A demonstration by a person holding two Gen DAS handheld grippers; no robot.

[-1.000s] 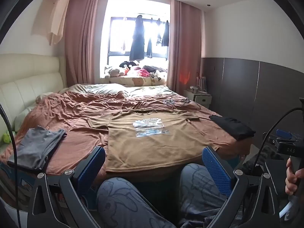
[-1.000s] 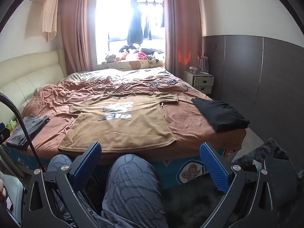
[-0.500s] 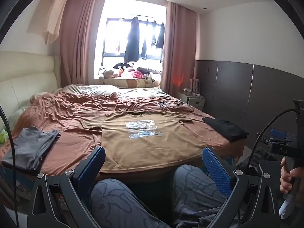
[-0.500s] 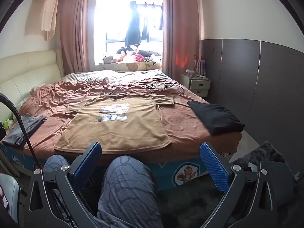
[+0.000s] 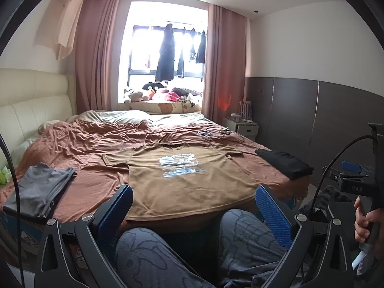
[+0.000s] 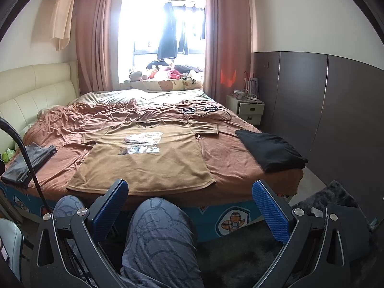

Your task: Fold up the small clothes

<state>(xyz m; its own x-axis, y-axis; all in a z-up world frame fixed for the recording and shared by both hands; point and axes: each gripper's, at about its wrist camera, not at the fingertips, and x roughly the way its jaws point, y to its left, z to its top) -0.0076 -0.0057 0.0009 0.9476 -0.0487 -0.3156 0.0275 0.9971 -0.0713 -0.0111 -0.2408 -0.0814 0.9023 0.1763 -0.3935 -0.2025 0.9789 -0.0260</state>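
The brown T-shirt (image 5: 187,180) lies spread flat, print up, on the bed (image 5: 100,182), its hem at the near edge by the person's knees (image 6: 158,235). Bare cover shows on both sides of it; folded grey clothes (image 5: 38,192) sit at the left edge and a black garment (image 6: 271,150) near the right corner. The left gripper (image 5: 194,212) and right gripper (image 6: 189,207) are both spread wide and hold nothing, short of the bed. The shirt's print is too blurred to read; "DAS" shows on the right gripper's handle (image 5: 357,188).
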